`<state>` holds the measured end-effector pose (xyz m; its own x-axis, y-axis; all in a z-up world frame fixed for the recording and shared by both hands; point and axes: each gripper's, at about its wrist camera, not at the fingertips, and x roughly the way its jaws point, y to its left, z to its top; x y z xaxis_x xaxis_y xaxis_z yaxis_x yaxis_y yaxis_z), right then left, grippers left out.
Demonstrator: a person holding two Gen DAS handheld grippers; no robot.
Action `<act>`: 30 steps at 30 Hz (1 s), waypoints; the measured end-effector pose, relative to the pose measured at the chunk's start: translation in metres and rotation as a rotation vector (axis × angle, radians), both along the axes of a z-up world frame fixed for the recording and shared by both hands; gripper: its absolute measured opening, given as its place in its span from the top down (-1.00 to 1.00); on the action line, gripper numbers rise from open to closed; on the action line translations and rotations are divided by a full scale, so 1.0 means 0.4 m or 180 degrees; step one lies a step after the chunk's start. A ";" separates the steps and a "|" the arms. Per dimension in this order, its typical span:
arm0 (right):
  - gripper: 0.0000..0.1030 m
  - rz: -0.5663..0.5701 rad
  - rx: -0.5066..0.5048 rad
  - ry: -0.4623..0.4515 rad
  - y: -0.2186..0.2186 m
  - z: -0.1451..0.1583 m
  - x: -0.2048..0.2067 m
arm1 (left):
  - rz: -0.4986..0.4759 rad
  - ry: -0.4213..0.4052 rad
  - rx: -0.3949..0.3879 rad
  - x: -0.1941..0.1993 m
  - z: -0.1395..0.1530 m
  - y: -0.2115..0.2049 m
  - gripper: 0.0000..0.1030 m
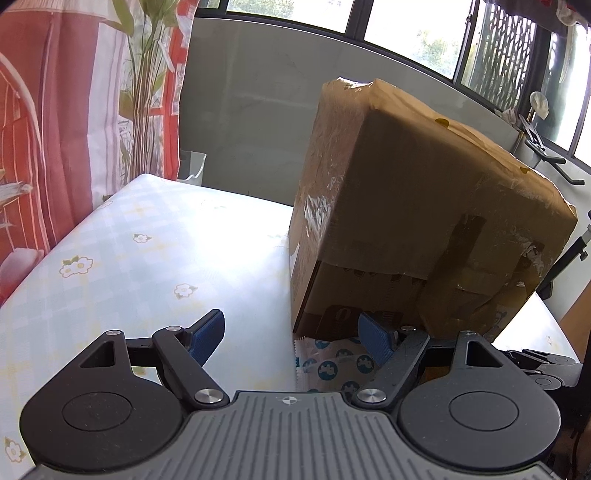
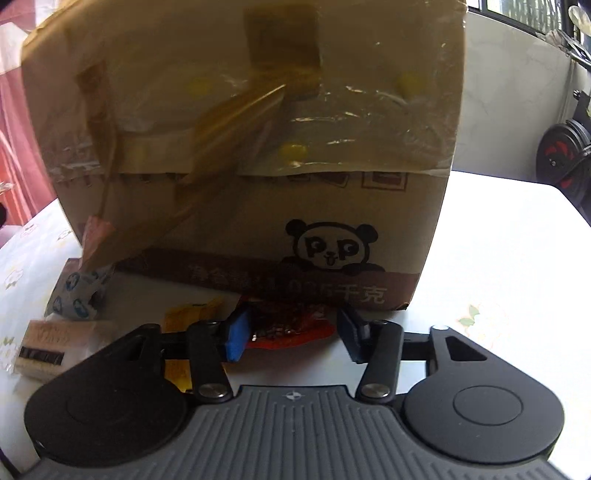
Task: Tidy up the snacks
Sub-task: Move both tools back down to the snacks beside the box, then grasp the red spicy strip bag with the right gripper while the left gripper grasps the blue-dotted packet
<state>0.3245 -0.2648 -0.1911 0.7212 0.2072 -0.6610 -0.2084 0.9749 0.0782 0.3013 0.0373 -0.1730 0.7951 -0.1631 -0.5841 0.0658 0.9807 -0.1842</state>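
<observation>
A red-orange snack packet (image 2: 291,330) (crinkled, glossy) is lying at the cardboard box (image 2: 258,147) foot, sitting between the half-open right gripper (image 2: 293,334) pads, apparently ungripped; the left gripper (image 1: 291,332) is gaping wide, empty.

surface (image 1: 110,240): carries one large carton (image 1: 424,206), standing toward its far side, below the windows (image 1: 406,33). curtain (image 1: 55,110) and plant stems (image 1: 147,92) stand behind the surface's left end. snack packets lie at the carton's near foot: a dotted packet (image 2: 74,291) at its left corner, a boxed bar (image 2: 48,343) nearer and left of that, a flat wrapper (image 2: 192,314) to their right, a sachet (image 2: 291,328) under the carton's front edge. exercise bike (image 2: 565,155) stands beyond the surface's right end.
</observation>
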 end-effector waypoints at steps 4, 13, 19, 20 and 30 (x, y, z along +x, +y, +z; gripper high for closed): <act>0.08 0.0038 0.0005 -0.0027 -0.002 0.000 -0.043 | -0.0028 0.0031 0.0015 -0.007 -0.007 -0.009 -0.58; 0.20 0.0099 0.0038 -0.0044 -0.045 -0.011 -0.178 | -0.0108 0.0164 0.0078 -0.032 -0.043 -0.037 -0.58; 0.29 0.0057 0.0168 -0.0011 -0.068 0.006 -0.166 | -0.0141 0.0248 0.0102 -0.049 -0.062 -0.055 -0.58; 0.46 0.0059 0.0200 0.0010 -0.072 0.008 -0.167 | -0.0146 0.0249 0.0108 -0.051 -0.063 -0.057 -0.58; 0.40 -0.0146 0.0415 -0.0026 -0.071 0.017 -0.154 | -0.0108 0.0291 0.0079 -0.063 -0.075 -0.058 -0.58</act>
<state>0.2629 -0.2932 -0.1841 0.7371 0.2577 -0.6248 -0.1651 0.9651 0.2032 0.2763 0.0140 -0.2031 0.7327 -0.1736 -0.6581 0.0832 0.9825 -0.1665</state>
